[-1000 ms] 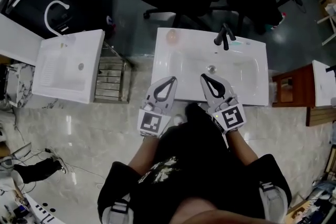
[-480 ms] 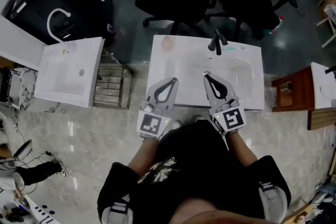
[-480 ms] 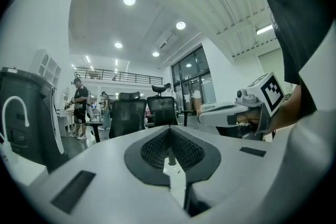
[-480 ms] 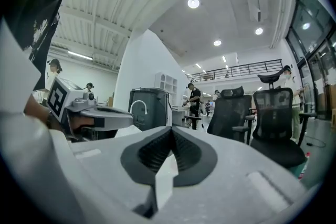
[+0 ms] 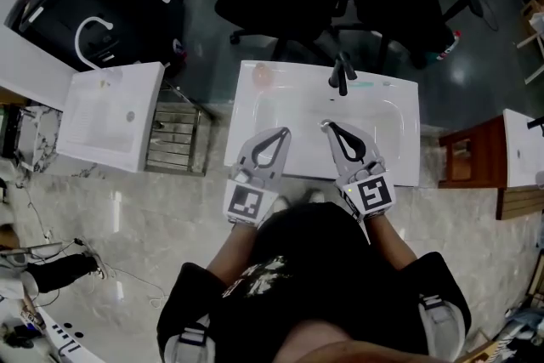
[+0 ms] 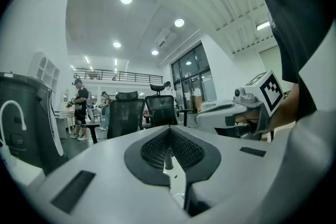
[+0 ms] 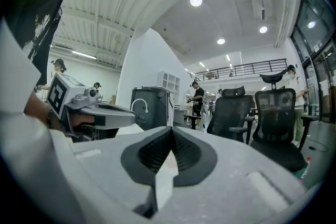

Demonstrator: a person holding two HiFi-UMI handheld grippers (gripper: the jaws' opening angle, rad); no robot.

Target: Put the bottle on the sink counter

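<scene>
So, both sets of jaws are squeezed fully together with nothing in them. The left gripper (image 5: 280, 131) and right gripper (image 5: 326, 125) hover over the sink counter (image 5: 246, 110). The pinkish bottle (image 5: 262, 74) sits on the counter at 11 o'clock from the left gripper.

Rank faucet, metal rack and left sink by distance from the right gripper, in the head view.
1. Faucet: straight ahead of the right gripper.
2. Metal rack: off to the left.
3. Left sink: beyond the rack, farthest left.

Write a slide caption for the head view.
Shut, empty left gripper and right gripper over the white sink's near edge; black faucet beyond.
</scene>
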